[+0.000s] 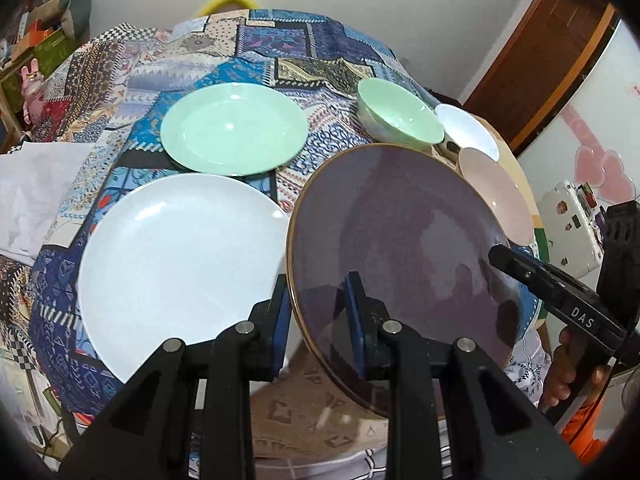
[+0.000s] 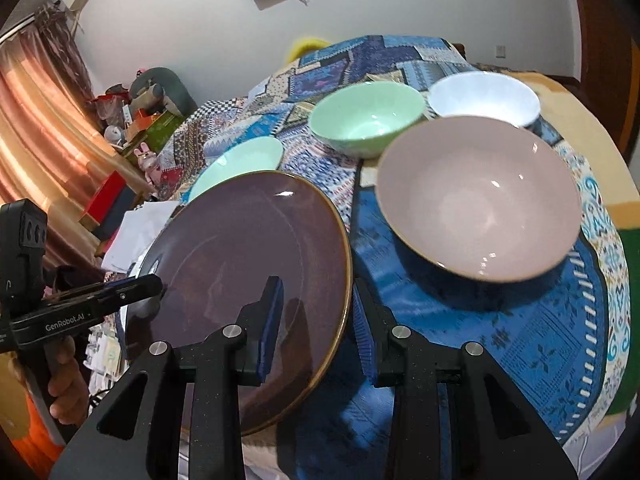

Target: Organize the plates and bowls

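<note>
Purple plate (image 1: 400,248) clamped by both claws, pink bowl (image 2: 480,200) empty

Purple plate (image 1: 400,248) w/ gold rim btwn the jaws; white plate (image 1: 176,264) to its left, mint plate (image 1: 234,128) beyond; mint (image 2: 366,122), white (image 2: 484,98), pink (image 2: 480,196) bowls ahead; blue patchwork cloth (image 2: 500,320).

The right claw (image 2: 318,328) grips the purple plate's (image 2: 248,256) rim, beside the pink bowl (image 2: 480,196).
</note>
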The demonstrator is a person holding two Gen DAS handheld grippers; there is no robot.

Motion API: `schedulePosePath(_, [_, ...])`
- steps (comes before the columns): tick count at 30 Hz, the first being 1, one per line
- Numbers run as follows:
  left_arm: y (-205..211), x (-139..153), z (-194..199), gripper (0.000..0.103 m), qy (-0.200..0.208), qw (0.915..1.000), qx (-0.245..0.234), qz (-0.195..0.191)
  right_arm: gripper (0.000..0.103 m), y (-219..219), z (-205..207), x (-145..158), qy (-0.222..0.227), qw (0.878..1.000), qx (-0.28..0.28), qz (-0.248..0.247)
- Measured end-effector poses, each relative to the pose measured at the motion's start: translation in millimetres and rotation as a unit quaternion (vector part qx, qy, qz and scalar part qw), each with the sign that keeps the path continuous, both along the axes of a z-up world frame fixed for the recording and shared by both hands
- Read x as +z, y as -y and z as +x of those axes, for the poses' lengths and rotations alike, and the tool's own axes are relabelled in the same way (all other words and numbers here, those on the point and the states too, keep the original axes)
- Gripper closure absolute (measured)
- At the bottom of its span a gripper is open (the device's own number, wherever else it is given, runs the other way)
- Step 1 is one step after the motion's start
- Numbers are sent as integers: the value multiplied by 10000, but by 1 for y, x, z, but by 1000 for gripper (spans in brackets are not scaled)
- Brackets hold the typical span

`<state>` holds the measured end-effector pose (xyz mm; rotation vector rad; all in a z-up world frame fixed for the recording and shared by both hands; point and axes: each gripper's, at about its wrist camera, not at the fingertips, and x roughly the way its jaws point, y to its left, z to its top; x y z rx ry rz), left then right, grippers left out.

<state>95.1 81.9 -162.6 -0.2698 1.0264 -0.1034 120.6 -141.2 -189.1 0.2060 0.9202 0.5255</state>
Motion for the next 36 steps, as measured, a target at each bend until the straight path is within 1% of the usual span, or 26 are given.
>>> schedulePosePath(6, [14, -13, 4, 77, -214, 9997, -112, 16, 72, 11, 0, -10, -127, 9999, -79, 43])
schedulePosePath(13, [30, -29, 13, 77, -435, 9987, -240, 137, 72, 21, 5, -21, -289, 9994, -178, 85])
schedulePosePath(16, [34, -35, 17, 77, -520, 9982, -275, 144, 72, 24, 6, -24, -299, 9993, -227, 88])
schedulePosePath(27, [40, -42, 29, 77, -518, 9978, -311, 287, 72, 27, 9, -29, -317, 9993, -203, 44])
schedulePosePath(36, [39, -45, 28, 77, -474, 9982, -279, 235, 70, 32, 3, -24, -329, 9993, -169, 51])
